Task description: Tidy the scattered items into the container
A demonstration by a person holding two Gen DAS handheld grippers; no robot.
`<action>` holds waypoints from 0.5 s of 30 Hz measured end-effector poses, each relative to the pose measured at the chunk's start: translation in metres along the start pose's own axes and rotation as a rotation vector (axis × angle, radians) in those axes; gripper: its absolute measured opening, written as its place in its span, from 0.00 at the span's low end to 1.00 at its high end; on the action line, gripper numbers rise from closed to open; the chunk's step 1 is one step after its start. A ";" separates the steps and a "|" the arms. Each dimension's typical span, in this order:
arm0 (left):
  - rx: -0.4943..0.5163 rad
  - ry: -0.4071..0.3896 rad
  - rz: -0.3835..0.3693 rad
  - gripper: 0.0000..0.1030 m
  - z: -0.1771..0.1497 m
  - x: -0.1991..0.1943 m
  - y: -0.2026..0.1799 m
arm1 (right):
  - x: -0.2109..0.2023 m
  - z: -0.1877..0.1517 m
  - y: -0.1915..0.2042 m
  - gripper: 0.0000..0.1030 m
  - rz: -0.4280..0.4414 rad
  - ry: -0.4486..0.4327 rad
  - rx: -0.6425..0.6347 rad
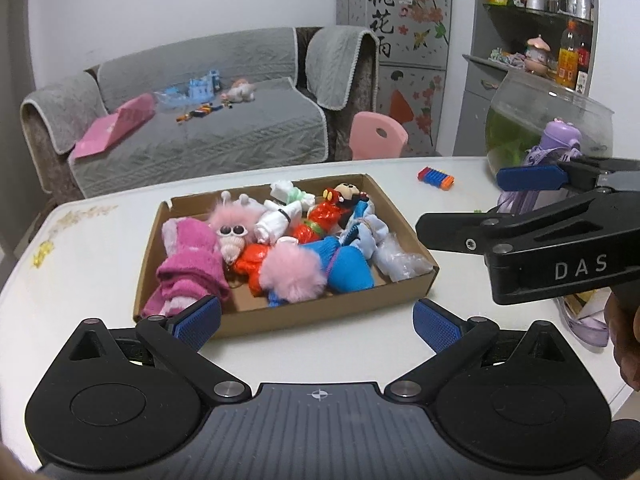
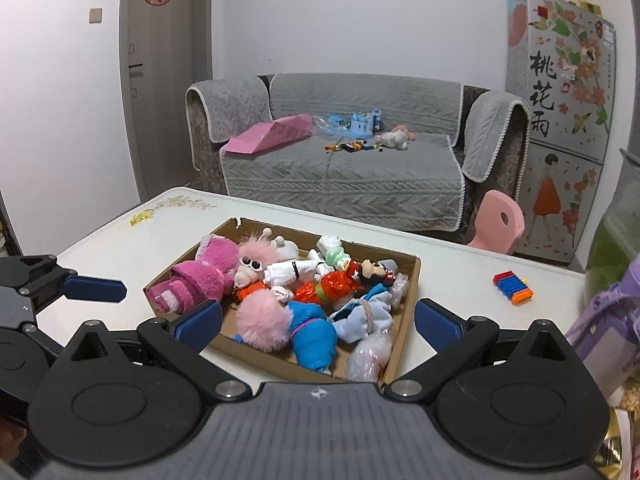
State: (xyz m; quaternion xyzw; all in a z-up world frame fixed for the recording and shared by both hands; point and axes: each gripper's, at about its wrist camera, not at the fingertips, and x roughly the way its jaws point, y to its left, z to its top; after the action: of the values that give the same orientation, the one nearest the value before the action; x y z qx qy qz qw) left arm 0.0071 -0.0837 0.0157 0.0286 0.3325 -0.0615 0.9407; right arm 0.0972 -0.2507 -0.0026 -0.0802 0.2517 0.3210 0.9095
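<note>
A shallow cardboard box (image 1: 400, 208) stands on the white table and shows in the right wrist view too (image 2: 414, 276). It holds several soft toys: a magenta plush (image 1: 188, 264), pink pompoms (image 1: 294, 272), blue bundles (image 1: 350, 264) and a mouse figure (image 1: 346, 192). A small red, blue and orange toy (image 1: 436, 176) lies on the table to the right of the box, also in the right wrist view (image 2: 513, 287). My left gripper (image 1: 316, 322) is open and empty at the box's near edge. My right gripper (image 2: 318, 326) is open and empty over the box's near corner.
A glass fish bowl (image 1: 548, 120) and a purple bottle with strap (image 1: 560, 140) stand at the table's right side. A pink chair (image 1: 378, 136) and a grey sofa (image 1: 208, 128) with toys are beyond the table. A fridge stands at the back right.
</note>
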 end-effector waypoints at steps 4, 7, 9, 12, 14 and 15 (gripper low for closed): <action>-0.001 0.013 0.021 1.00 -0.008 -0.005 -0.001 | -0.006 -0.007 0.003 0.99 0.005 -0.007 0.009; 0.000 0.005 0.026 1.00 -0.012 -0.010 -0.002 | -0.011 -0.011 0.004 0.99 0.007 -0.013 0.013; -0.013 0.004 -0.001 1.00 -0.015 -0.013 0.000 | -0.014 -0.013 0.005 0.99 0.008 -0.017 0.016; -0.026 -0.004 -0.012 1.00 -0.017 -0.017 0.001 | -0.018 -0.014 0.006 0.99 0.008 -0.022 0.016; -0.030 -0.008 -0.028 1.00 -0.018 -0.020 0.001 | -0.021 -0.014 0.006 0.99 0.008 -0.025 0.015; -0.035 -0.015 -0.028 1.00 -0.018 -0.021 0.001 | -0.021 -0.014 0.007 0.99 0.008 -0.027 0.014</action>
State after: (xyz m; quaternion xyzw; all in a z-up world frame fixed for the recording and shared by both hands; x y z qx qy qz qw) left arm -0.0206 -0.0785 0.0150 0.0071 0.3270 -0.0691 0.9425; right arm 0.0730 -0.2615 -0.0037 -0.0686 0.2419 0.3241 0.9120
